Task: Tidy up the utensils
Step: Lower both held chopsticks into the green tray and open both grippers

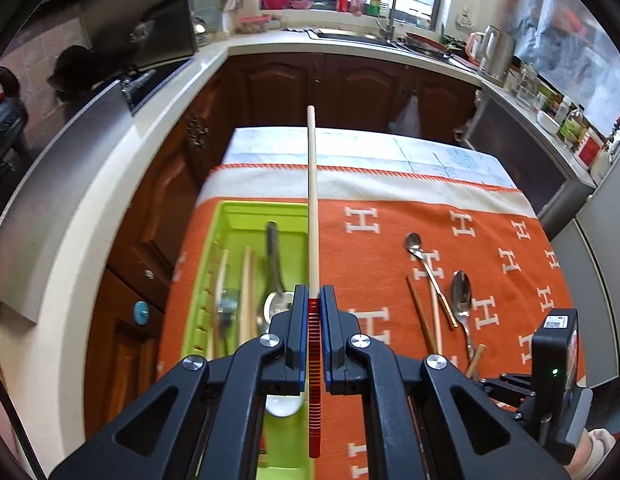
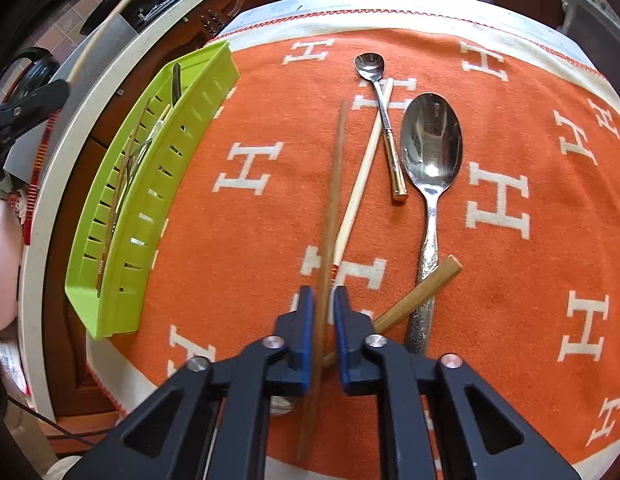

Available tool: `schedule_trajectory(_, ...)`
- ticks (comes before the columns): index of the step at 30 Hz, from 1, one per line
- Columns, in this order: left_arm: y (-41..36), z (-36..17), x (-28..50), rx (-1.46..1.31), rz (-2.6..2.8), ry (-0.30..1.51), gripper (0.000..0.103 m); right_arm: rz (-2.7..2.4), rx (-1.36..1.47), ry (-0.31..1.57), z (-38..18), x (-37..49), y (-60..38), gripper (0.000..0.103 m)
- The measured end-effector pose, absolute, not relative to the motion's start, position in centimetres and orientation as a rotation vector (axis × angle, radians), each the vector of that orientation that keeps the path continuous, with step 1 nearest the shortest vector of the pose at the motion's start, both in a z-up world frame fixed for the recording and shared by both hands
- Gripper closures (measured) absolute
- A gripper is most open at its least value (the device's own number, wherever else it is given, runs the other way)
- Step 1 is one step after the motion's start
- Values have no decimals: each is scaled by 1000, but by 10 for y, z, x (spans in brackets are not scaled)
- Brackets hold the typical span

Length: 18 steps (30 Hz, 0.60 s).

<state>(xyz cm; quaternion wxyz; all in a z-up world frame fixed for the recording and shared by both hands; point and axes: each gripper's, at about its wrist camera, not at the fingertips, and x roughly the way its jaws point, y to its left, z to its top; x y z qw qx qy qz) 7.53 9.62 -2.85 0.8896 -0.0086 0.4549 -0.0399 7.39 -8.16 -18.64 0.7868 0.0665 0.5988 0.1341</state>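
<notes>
Left claw (image 1: 314, 294) clamps pale chopstick (image 1: 312, 200), pointing straight ahead. Right claw (image 2: 320, 300) nearly closed around brown chopstick (image 2: 334, 200), lengthwise. Two spoons (image 2: 432, 140) on surface.

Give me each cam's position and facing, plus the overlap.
Left wrist: on the left claw, raised, pitched down over the green tray toward the sink; own fingers shut on a pale chopstick; right claw's body at lower right.
Right wrist: on the right claw, low, steeply down at the orange cloth; fingers astride a brown chopstick.
Shared: tray, cloth, large spoon, small spoon.
</notes>
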Motion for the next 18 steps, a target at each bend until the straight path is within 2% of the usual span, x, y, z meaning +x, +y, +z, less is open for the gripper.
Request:
schedule_trajectory(8,107,-23,66,-12,-65,935,100,289,196,1255,-169,70,-93,96)
schedule_trajectory(18,117,-29,60,-10,-38,950,100,383,322,1148,-90,74,-97,96)
